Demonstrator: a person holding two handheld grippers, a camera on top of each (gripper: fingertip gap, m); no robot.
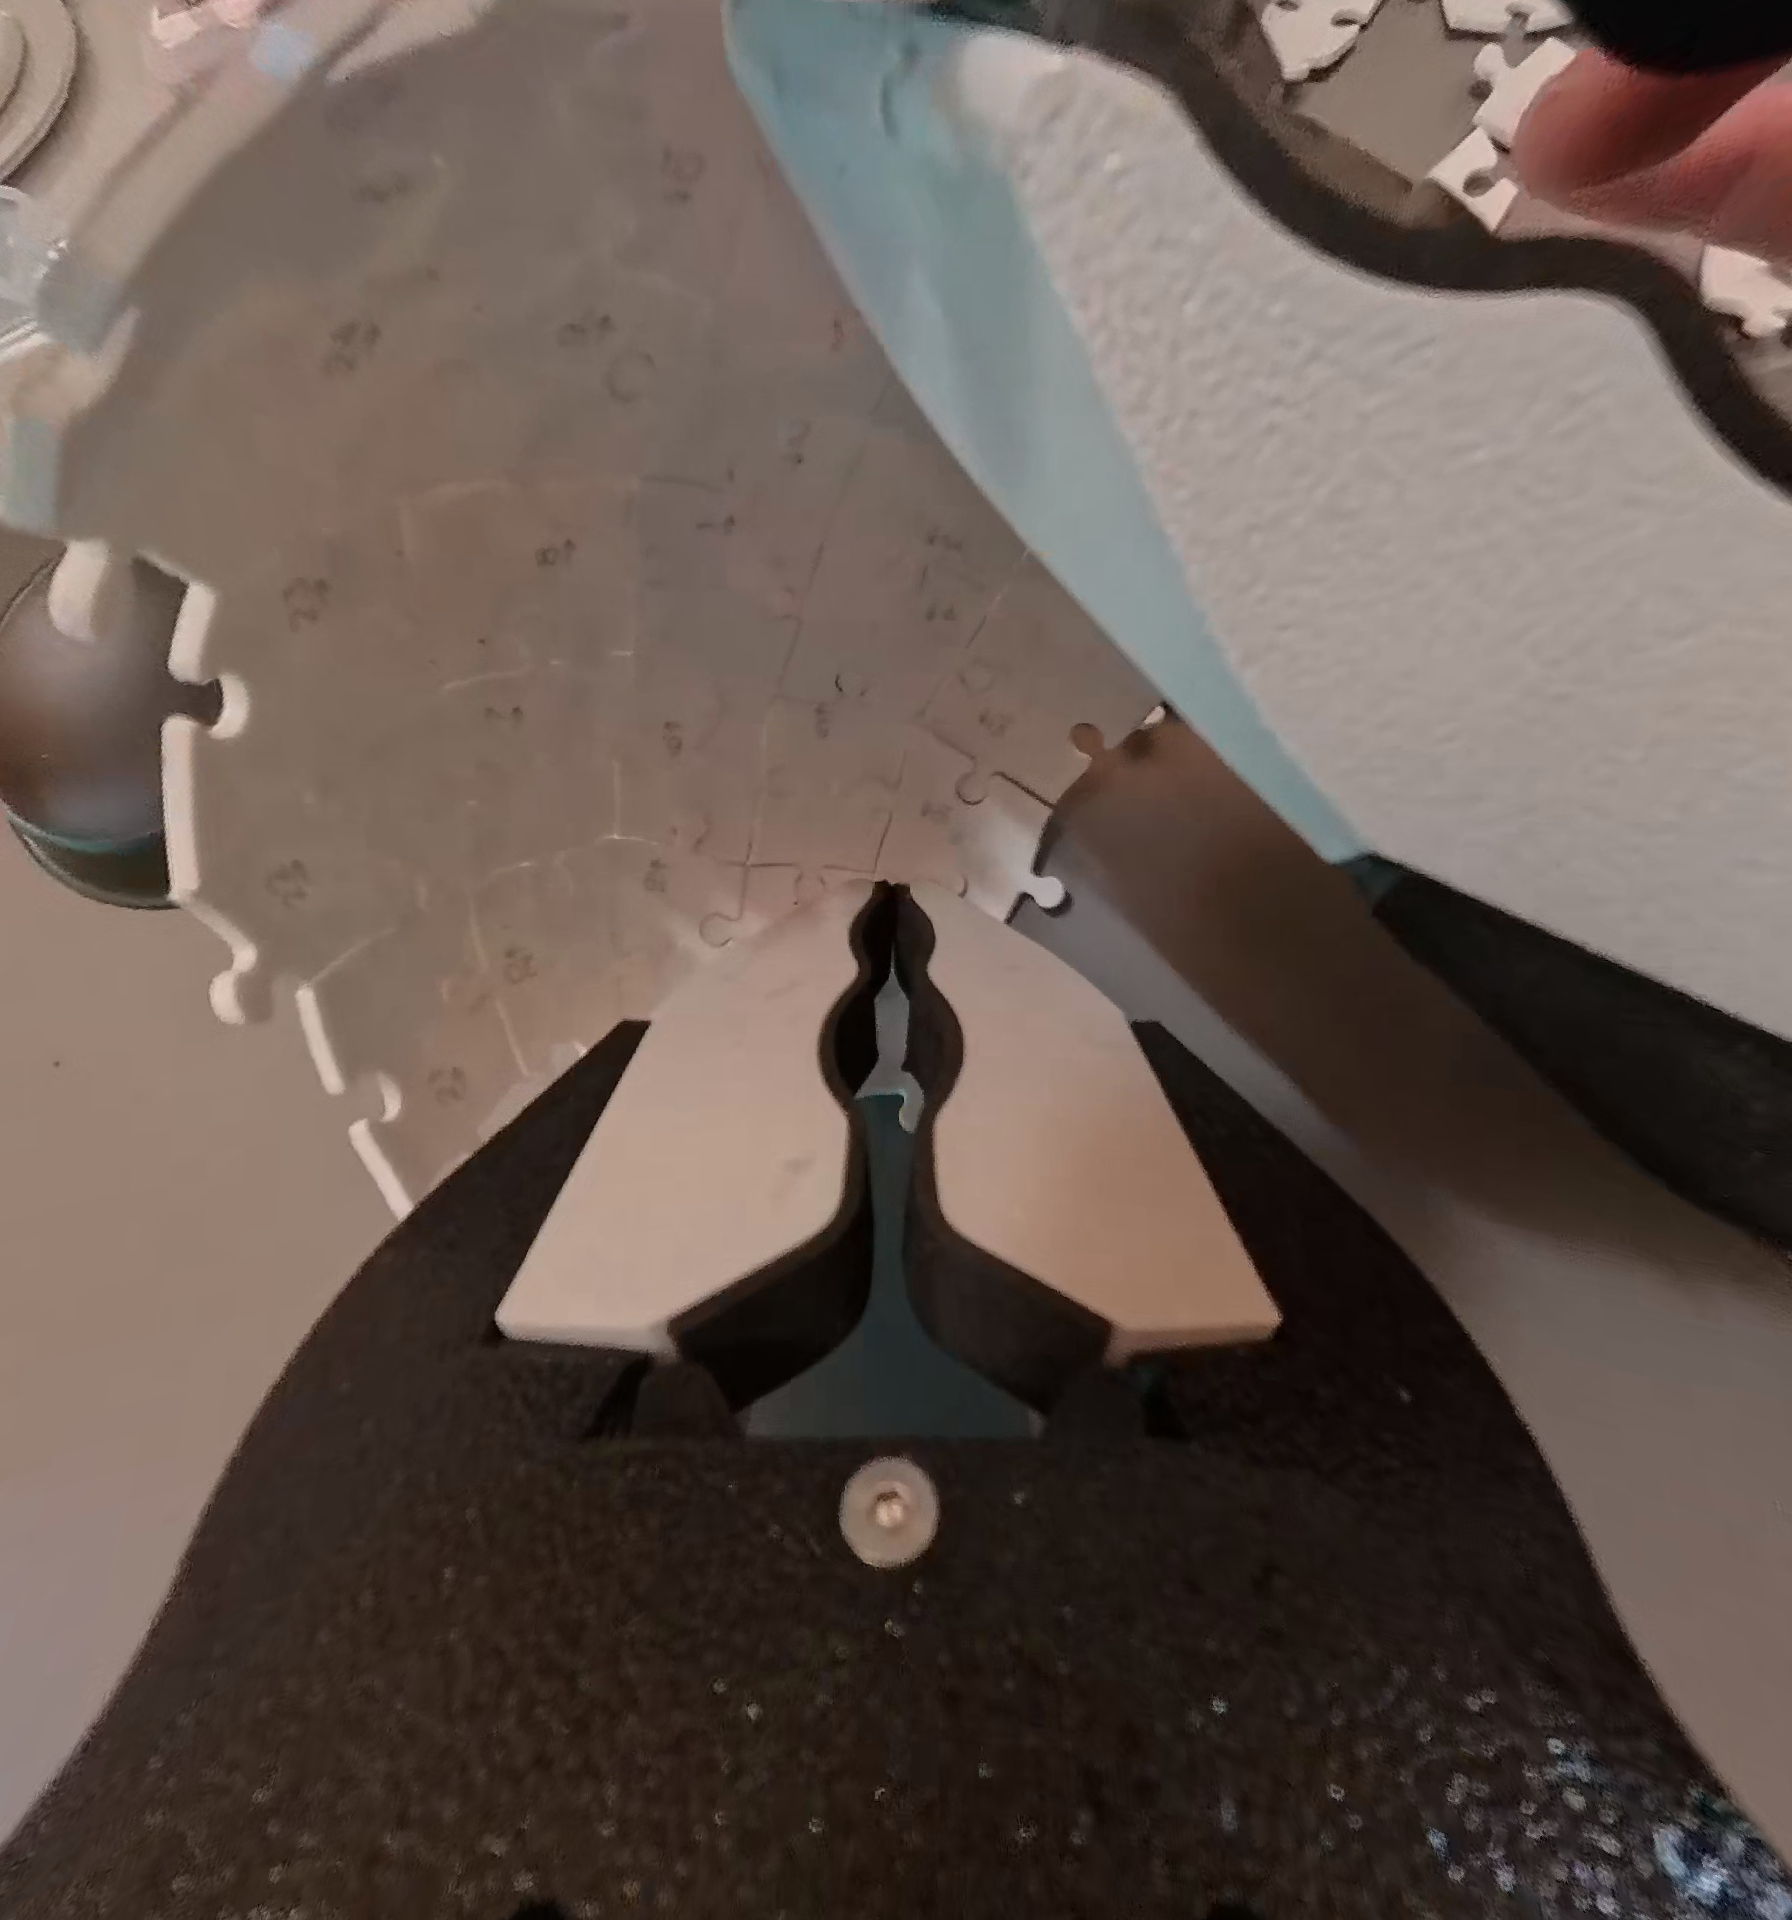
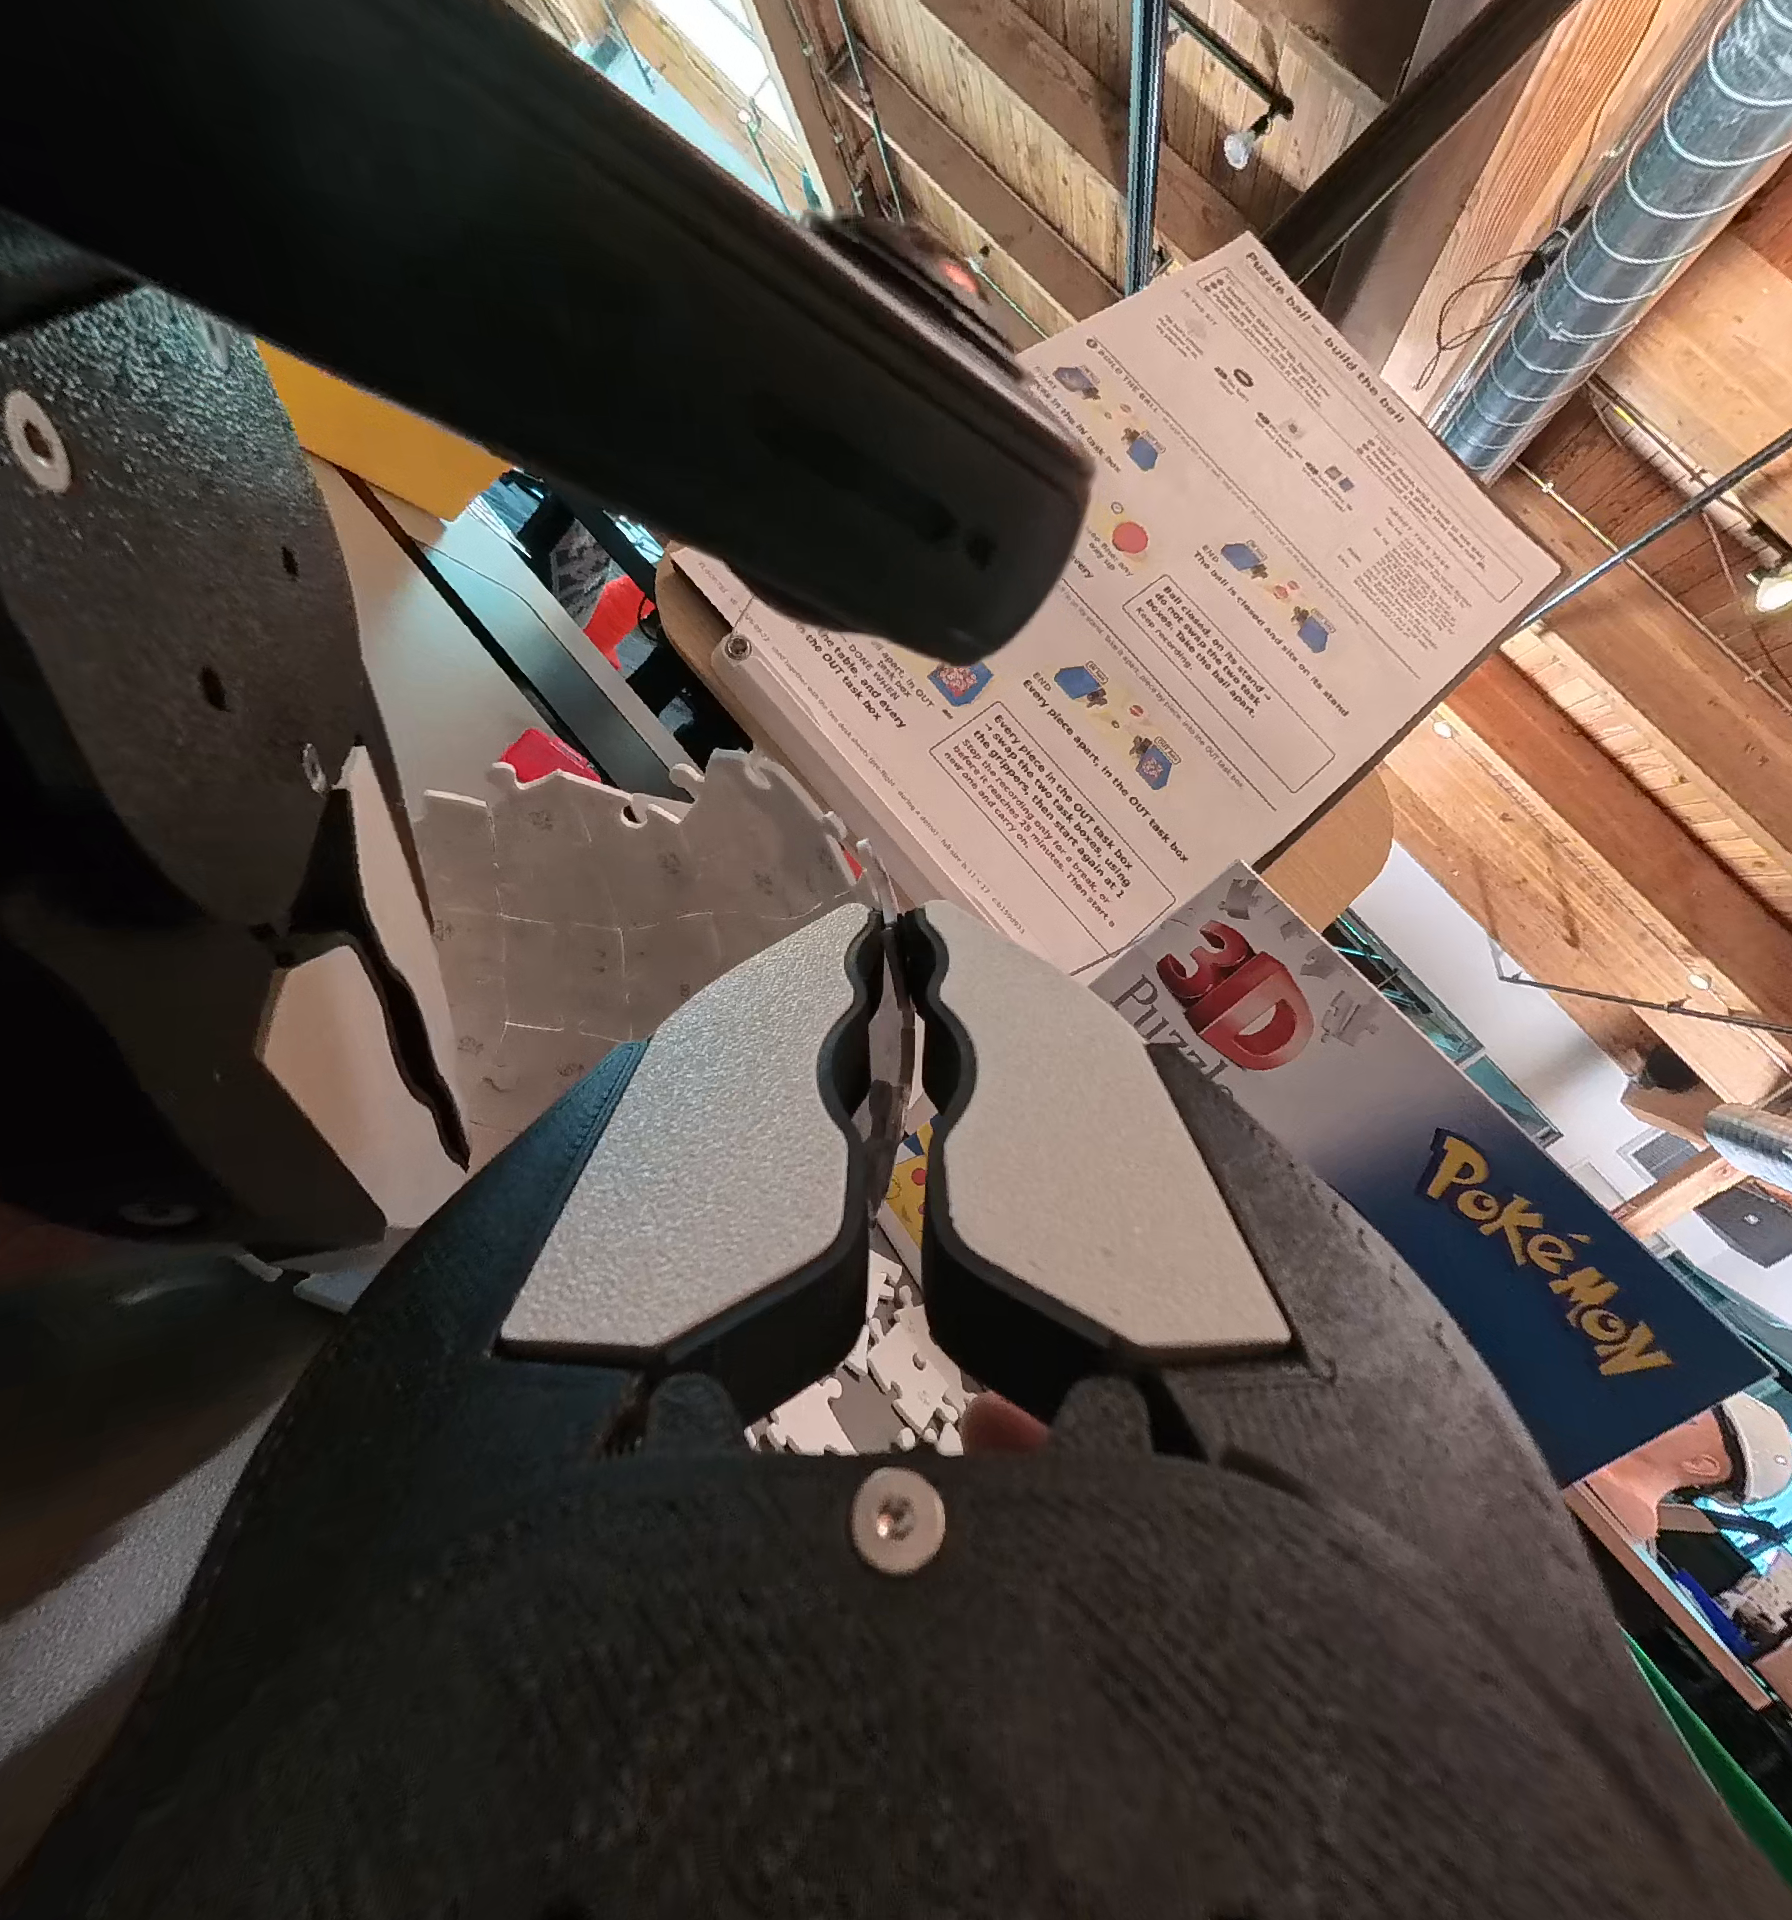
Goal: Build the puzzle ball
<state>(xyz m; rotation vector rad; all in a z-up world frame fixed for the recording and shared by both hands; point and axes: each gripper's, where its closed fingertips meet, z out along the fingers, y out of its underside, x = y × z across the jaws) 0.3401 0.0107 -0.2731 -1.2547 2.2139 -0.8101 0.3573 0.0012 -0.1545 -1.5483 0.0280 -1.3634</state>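
Note:
The partly built puzzle ball [image 1: 518, 582] is a curved white shell of joined pieces, seen from its inner side. My left gripper [image 1: 892, 914] is shut on its lower rim and holds it above the grey table. The right gripper's white-padded finger [image 1: 1339, 468] crosses the shell's right edge. In the right wrist view my right gripper [image 2: 897, 930] is shut on a thin puzzle piece [image 2: 887, 1091], seen edge-on, right at the rim of the shell [image 2: 611, 935]. The black body of the left gripper [image 2: 144, 727] fills the left of that view.
A dark round knob on a stand [image 1: 50, 748] sits behind the shell's left edge. Loose white pieces [image 1: 1494, 62] lie beyond, also below the right gripper [image 2: 892, 1361]. A person's finger [image 1: 1681, 135] is at top right. An instruction sheet [image 2: 1235, 582] and the puzzle box [image 2: 1443, 1195] stand behind. Left tips to right tips: about 11 cm.

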